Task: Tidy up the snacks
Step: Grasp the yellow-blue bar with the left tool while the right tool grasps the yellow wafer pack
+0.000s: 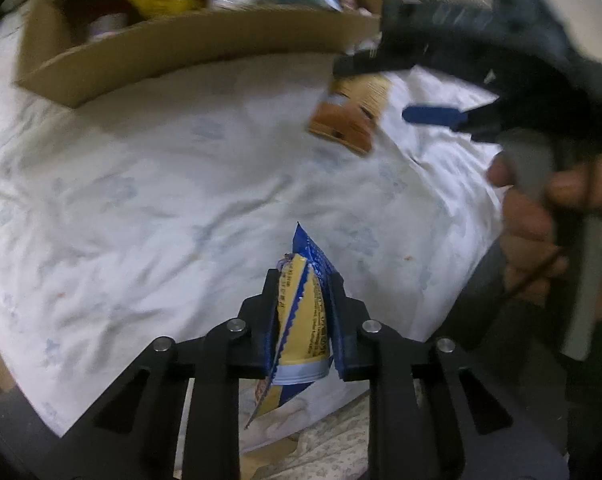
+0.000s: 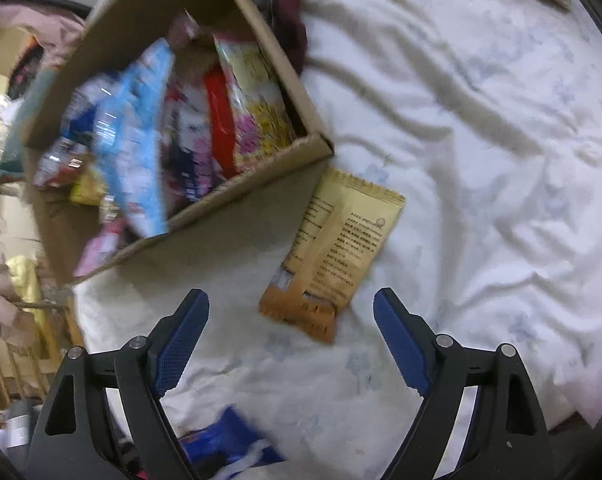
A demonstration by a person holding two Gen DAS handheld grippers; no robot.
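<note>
Two grippers work over a white, rumpled bedsheet (image 2: 481,128). The left gripper (image 1: 305,280) is pressed together on a blue-and-yellow snack wrapper (image 1: 301,312), which stands on edge between the jaws; its long axis runs forward along the fingers, the blue serrated tip pointing away from the camera and the other end hanging down below the jaws. The wrapper is held clear above the sheet.

The right gripper (image 2: 291,304) is spread wide, its blue ribbed pads (image 2: 181,344) well apart and touching nothing. Between and just ahead of them lies a tan snack packet (image 2: 337,256), flat on the sheet with its printed back up. Its long axis runs diagonally, the darker orange end nearest the gripper and the pale crimped end angled up toward the right, touching or just beside the corner of a cardboard box (image 2: 237,216). In the left wrist view the same packet (image 1: 351,114) shows between the right gripper's fingers.

The box sits on the sheet, already holding many blurred packets, among them a light blue bag (image 2: 133,128) and a yellow bag (image 2: 257,96). A blurred blue packet (image 2: 225,444) lies at the bottom edge of the right view.
</note>
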